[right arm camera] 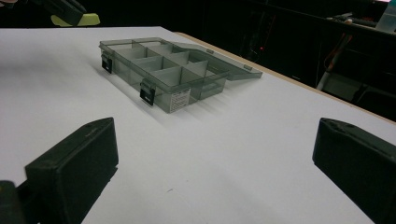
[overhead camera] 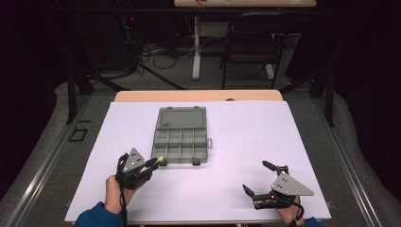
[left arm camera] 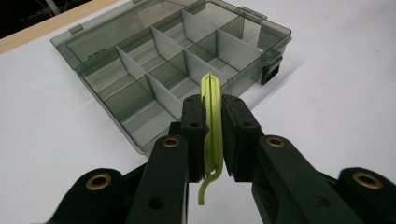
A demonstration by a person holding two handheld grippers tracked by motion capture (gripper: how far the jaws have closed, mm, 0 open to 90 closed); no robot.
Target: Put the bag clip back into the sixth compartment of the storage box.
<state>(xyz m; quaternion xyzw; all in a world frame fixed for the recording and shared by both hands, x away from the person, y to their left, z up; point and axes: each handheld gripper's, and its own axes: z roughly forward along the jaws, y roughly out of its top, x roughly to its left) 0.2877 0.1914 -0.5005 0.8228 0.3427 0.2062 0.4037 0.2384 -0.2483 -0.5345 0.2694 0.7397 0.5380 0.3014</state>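
**Left gripper holding a yellow-green clip at the front of an open organiser box**

In the high view we see a white table (overhead camera: 227, 189) with a smoky grey compartment box (overhead camera: 182, 142) lying near its middle, lid (overhead camera: 182, 117) folded back flat toward the far edge. Our left gripper (overhead camera: 158, 162) sits at the box's near left corner, its tip just beside the front wall. The left gripper view shows the jaws closed tight on a thin yellow-green clip (left arm camera: 211, 126), which stands upright between the pads; its rounded end rises above the jaw tips and a curled tail hangs below them. Beyond the clip we see the box's partitions (left arm camera: 163, 44) dividing it into compartments, all of them bare, and one black latch (left arm camera: 270, 72) on the front wall.

Our right gripper (overhead camera: 257, 178) rests well apart from the box, near the front right of the table. Its jaws stand wide apart with nothing between them, as the right gripper view confirms: there the two black pads (right arm camera: 74, 163) frame bare table, with the box farther off and the clip's yellow-green end (right arm camera: 77, 19) at the upper left.
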